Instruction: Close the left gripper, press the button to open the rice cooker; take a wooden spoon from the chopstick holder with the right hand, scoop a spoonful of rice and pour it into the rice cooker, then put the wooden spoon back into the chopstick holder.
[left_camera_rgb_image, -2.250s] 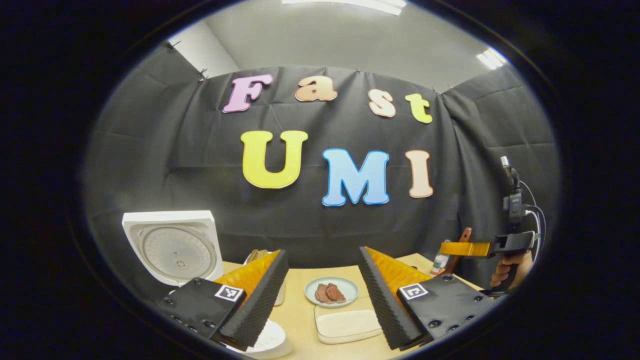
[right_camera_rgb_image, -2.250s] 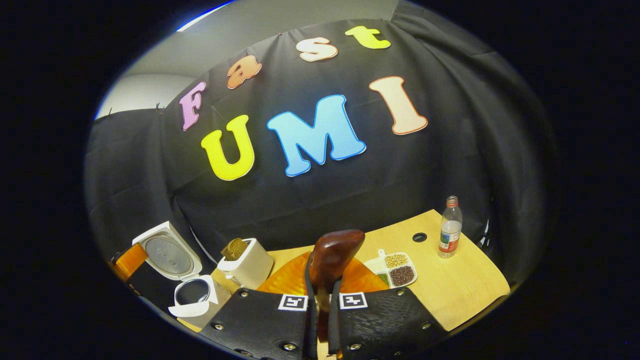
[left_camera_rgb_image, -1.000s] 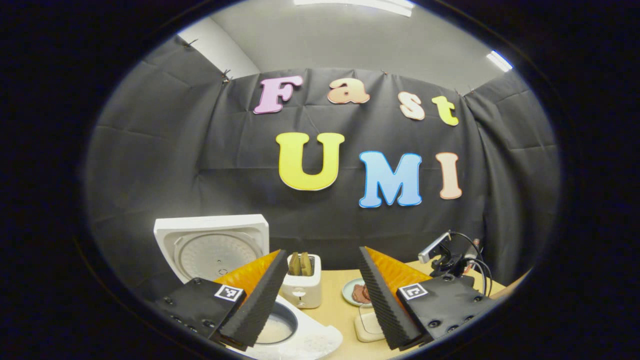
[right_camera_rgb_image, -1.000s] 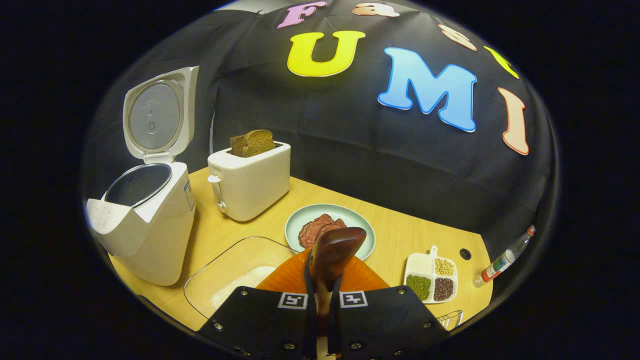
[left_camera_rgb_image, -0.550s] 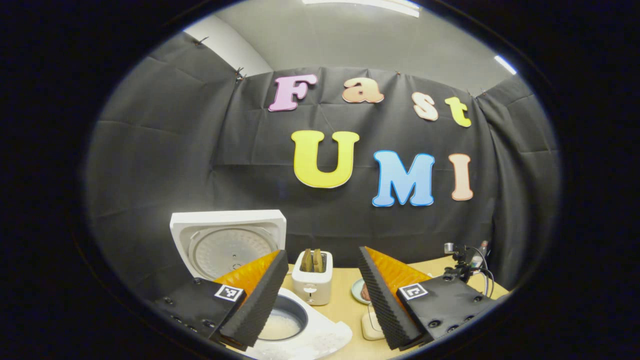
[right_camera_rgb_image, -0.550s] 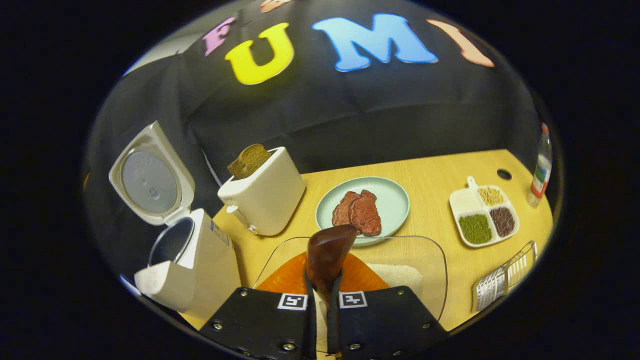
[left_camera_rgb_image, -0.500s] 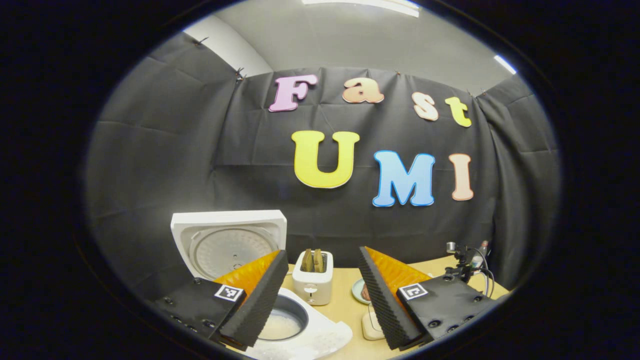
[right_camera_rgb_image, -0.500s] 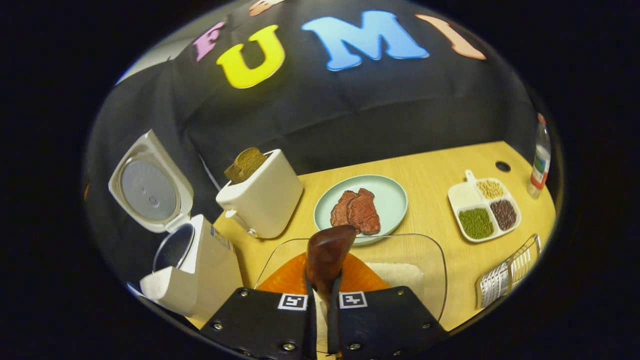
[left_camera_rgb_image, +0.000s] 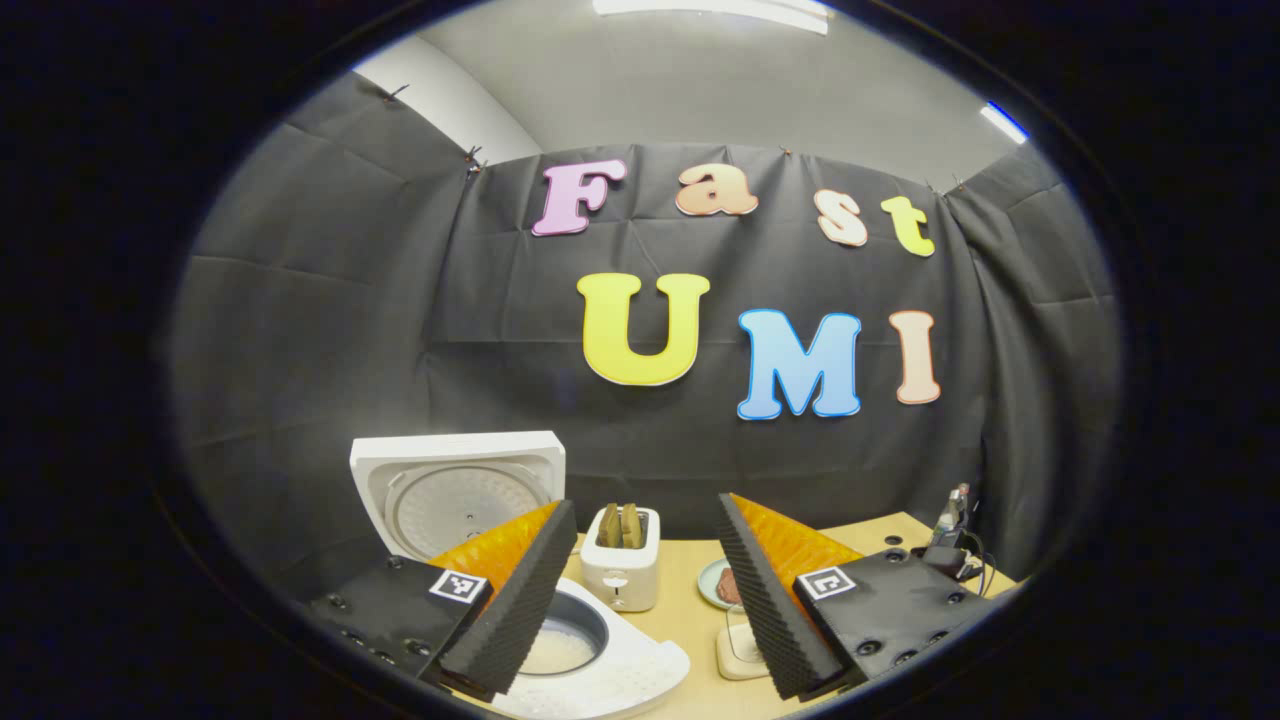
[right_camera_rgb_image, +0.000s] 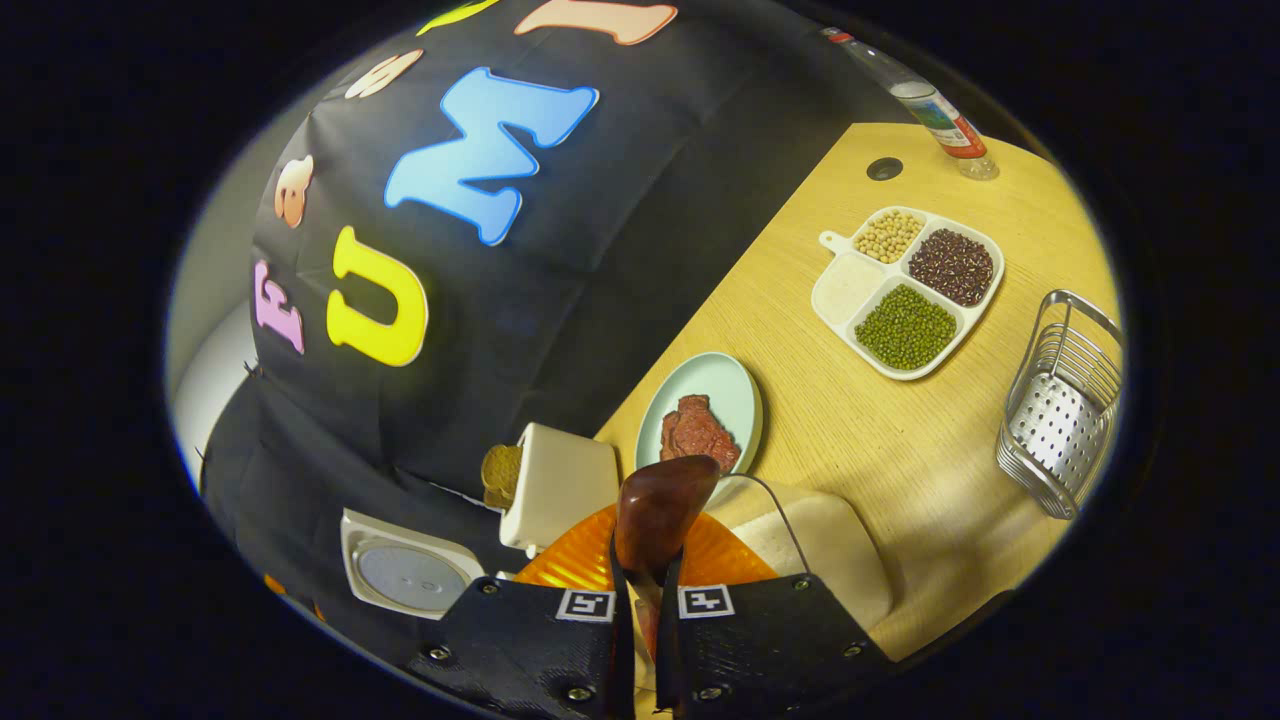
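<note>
Wooden and dark red-brown, the spoon (right_camera_rgb_image: 655, 520) stands clamped between the two fingers of the right gripper (right_camera_rgb_image: 643, 610), bowl forward, just above the clear glass dish of white rice (right_camera_rgb_image: 820, 545); I judge this hold keeps it steady for scooping. The left gripper (left_camera_rgb_image: 640, 590) has its fingers spread apart, empty, above the white rice cooker (left_camera_rgb_image: 575, 650), whose lid (left_camera_rgb_image: 455, 490) stands up so the pot can receive rice. The wire metal chopstick holder (right_camera_rgb_image: 1065, 410) waits empty near the table edge. I count one spoon, one cooker, one white toaster (left_camera_rgb_image: 620, 570), one green plate (right_camera_rgb_image: 720, 400), one four-part tray (right_camera_rgb_image: 905, 290), one bottle (right_camera_rgb_image: 925, 100).
</note>
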